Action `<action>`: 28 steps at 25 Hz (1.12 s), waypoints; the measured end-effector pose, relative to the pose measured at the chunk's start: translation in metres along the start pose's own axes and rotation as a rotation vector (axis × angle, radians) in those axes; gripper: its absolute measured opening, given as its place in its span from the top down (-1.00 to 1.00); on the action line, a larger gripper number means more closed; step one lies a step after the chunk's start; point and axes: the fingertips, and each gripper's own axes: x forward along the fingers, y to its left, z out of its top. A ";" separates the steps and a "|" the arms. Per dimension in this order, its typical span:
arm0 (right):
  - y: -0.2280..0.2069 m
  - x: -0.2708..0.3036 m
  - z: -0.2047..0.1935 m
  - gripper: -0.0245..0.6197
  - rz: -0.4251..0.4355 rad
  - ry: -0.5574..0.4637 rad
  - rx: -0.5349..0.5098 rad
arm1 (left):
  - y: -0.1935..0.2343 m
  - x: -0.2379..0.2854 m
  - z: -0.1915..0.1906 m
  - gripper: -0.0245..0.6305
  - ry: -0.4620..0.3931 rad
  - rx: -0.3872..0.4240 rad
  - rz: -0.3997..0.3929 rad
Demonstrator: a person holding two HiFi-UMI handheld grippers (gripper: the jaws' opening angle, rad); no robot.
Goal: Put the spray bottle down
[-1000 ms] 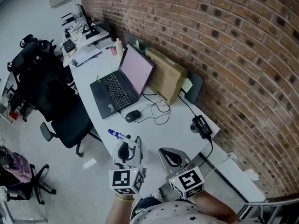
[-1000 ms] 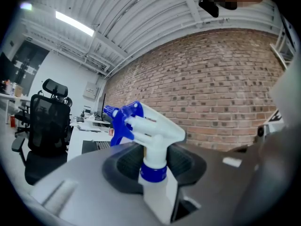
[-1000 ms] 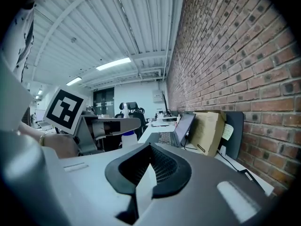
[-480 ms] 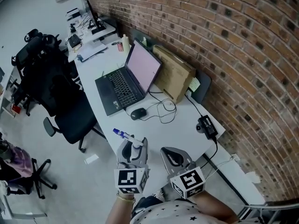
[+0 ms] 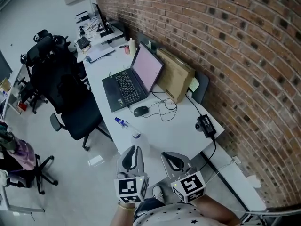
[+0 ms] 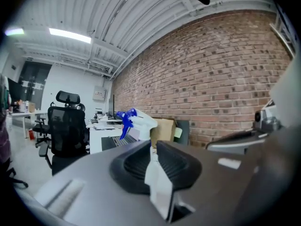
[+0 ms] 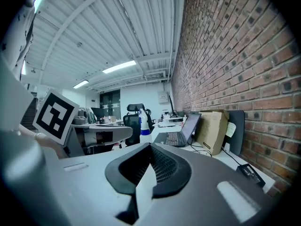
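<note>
One spray bottle [image 5: 135,136], clear body faint against white table [image 5: 165,132].

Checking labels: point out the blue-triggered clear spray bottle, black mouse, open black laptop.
blue-triggered clear spray bottle [image 5: 121,122], head view, trigger head.
black mouse [image 5: 140,111], head view, top.
open black laptop [image 5: 123,89], head view, keyboard.

Two grippers: the left gripper [image 5: 132,150], its jaws closing with nothing between them, and the right gripper [image 5: 170,156]. One spray bottle [image 5: 131,132] just ahead of the left gripper. Farther ahead of both: one laptop [image 5: 134,79], one mouse [image 5: 140,110], one cardboard box [image 5: 176,74]. One power adapter [image 5: 205,125] ahead and right of the right gripper. One high-backed black office chair [image 5: 70,98] ahead and left of the left gripper
</note>
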 end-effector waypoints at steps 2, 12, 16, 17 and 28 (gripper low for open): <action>0.008 -0.015 -0.001 0.93 0.016 -0.007 -0.004 | -0.007 -0.022 -0.002 0.90 0.007 -0.018 0.034; 0.044 -0.105 -0.019 0.93 0.073 -0.036 -0.021 | -0.058 -0.126 -0.026 0.90 0.038 -0.120 0.082; 0.056 -0.140 -0.035 0.93 0.075 -0.023 -0.012 | -0.081 -0.161 -0.037 0.90 0.045 -0.139 0.089; 0.059 -0.148 -0.038 0.93 0.076 -0.020 -0.012 | -0.086 -0.168 -0.039 0.90 0.046 -0.140 0.089; 0.084 -0.195 -0.046 0.93 0.081 -0.041 -0.029 | -0.125 -0.221 -0.054 0.90 0.059 -0.141 0.080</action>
